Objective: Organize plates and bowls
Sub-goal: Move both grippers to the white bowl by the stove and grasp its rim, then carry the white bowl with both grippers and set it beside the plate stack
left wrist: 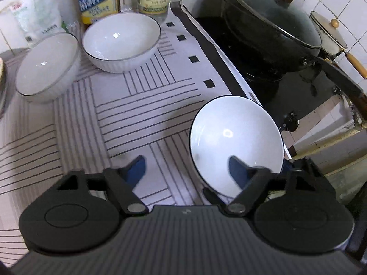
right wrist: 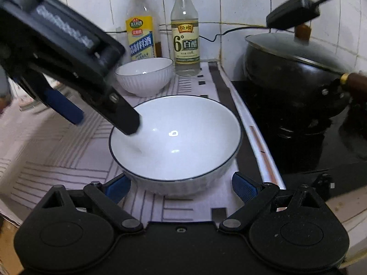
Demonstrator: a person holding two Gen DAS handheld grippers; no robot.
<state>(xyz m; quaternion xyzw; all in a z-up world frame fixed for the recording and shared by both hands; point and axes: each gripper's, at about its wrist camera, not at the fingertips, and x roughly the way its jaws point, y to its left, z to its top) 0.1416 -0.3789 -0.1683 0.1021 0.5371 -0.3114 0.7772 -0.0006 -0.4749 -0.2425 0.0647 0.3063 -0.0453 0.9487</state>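
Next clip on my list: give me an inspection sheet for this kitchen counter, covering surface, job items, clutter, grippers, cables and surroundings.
Surface: striped mat covers the counter.
Job's things: three white bowls, all upright; near bowl by the mat's stove-side edge, ribbed bowl and third bowl at the back, close together.
Clutter: two bottles and a bag against the wall.
Grippers: left gripper open, straddling the near bowl's rim, one finger inside; right gripper open around that bowl's base, pads apart from it.
Cables: black cable along the wall tiles.
Surroundings: lidded black wok on the dark stove; small lidded pot behind.
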